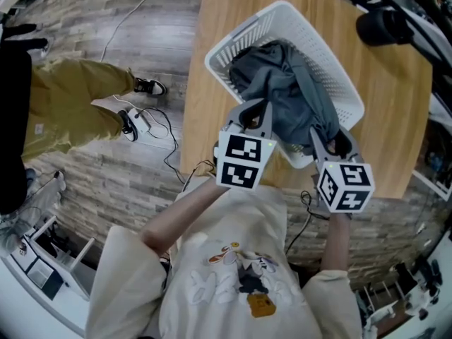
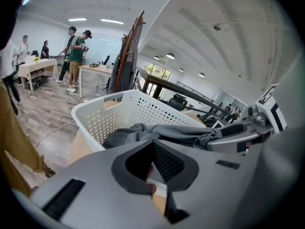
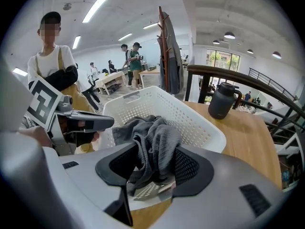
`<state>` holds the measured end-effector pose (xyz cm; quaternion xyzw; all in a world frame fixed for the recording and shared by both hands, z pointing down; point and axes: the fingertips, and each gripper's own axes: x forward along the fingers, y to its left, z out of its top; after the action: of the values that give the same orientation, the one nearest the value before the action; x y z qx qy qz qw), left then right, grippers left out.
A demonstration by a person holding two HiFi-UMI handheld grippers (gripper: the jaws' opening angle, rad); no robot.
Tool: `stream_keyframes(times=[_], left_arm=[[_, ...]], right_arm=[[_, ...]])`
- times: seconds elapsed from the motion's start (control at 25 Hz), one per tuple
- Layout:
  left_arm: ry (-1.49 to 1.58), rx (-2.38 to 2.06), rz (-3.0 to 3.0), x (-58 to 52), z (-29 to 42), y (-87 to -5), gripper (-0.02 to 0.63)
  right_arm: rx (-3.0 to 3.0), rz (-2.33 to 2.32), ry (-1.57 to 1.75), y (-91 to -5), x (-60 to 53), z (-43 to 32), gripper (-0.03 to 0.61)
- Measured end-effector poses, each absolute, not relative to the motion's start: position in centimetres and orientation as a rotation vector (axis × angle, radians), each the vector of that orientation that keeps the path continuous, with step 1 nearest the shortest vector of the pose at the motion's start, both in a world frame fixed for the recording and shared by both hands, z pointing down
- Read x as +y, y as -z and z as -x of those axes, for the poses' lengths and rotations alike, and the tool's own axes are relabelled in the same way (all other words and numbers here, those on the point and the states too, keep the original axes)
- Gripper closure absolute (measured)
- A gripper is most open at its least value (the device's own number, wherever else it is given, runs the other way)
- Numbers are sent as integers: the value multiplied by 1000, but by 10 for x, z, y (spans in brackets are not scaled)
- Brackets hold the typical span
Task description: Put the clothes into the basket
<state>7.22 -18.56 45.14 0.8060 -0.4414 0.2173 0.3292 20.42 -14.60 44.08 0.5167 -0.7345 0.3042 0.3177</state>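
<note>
A white perforated basket [image 1: 332, 55] stands on the wooden table [image 1: 212, 62]. A grey garment [image 1: 282, 90] fills it and hangs over its near rim. My right gripper [image 1: 332, 143] is at that rim; in the right gripper view the bunched grey garment [image 3: 155, 142] sits between its jaws [image 3: 155, 168], which are shut on it. My left gripper [image 1: 253, 119] hovers at the basket's near left side. Seen in the left gripper view, the left gripper [image 2: 153, 147] is shut with no cloth in it, just short of the basket [image 2: 109, 118] and garment [image 2: 176, 132].
A dark jug [image 1: 385, 27] stands on the table's far right corner. A person in mustard trousers [image 1: 70, 104] stands on the floor to the left, near loose cables [image 1: 152, 122]. A coat rack [image 3: 167, 51] and several people are farther back in the room.
</note>
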Motion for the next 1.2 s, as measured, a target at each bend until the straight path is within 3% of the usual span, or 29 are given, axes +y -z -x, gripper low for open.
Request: stream_keyframes(times=[0.2,1.0,1.2], left_arm=[[-578,-1126,-2106,-181,-75,-453,612],[-550,-1025,-2149,-147,-68,-430,613],[-529,-1025,-2175,-142,-62,-417,613]], right_arm=[[-1947,-1380,-770,-431,-139,-207,327],[-2004,-1408,-774,-418,-118,-180,329],[-2024,-1457,-717,-416,-111,-163,403]])
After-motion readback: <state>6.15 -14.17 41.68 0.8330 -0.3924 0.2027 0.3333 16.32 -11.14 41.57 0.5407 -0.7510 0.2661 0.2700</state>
